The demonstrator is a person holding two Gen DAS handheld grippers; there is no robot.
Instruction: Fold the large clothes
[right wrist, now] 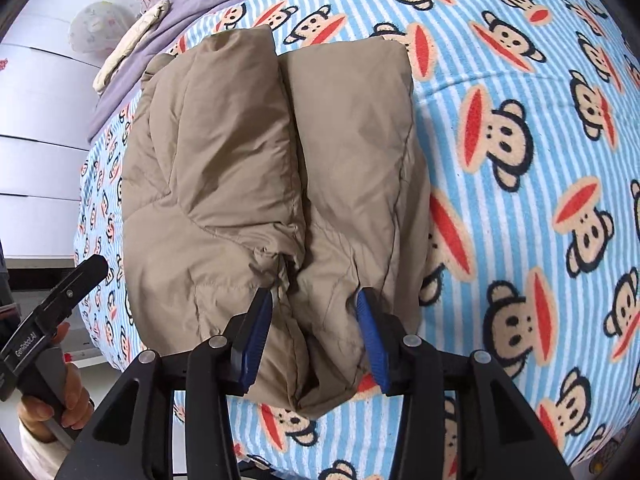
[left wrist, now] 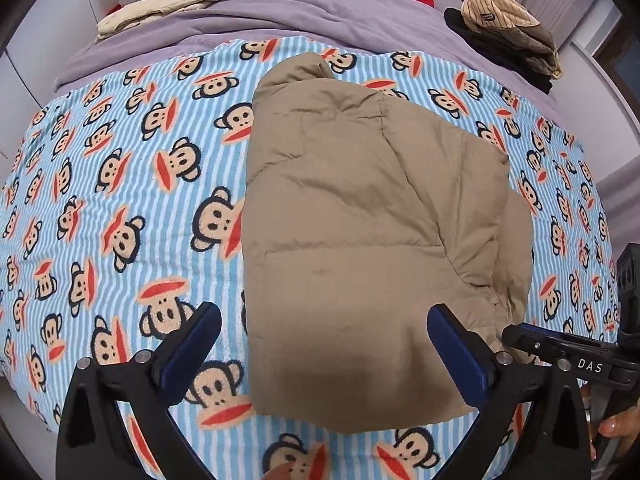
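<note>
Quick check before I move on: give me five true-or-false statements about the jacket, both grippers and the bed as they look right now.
1. The tan puffer jacket lies on a monkey-print blanket. True.
2. The left gripper is clamped on the jacket. False: its jaws are wide open.
3. The right gripper straddles the jacket's near edge. True.
4. The jacket is spread flat, sleeves out. False: it is folded into a bundle.
5. A striped cap tops a clothes pile. True.

puffer jacket (left wrist: 360, 220) | tan, quilted | folded, sleeves tucked over | lying flat on bed
</note>
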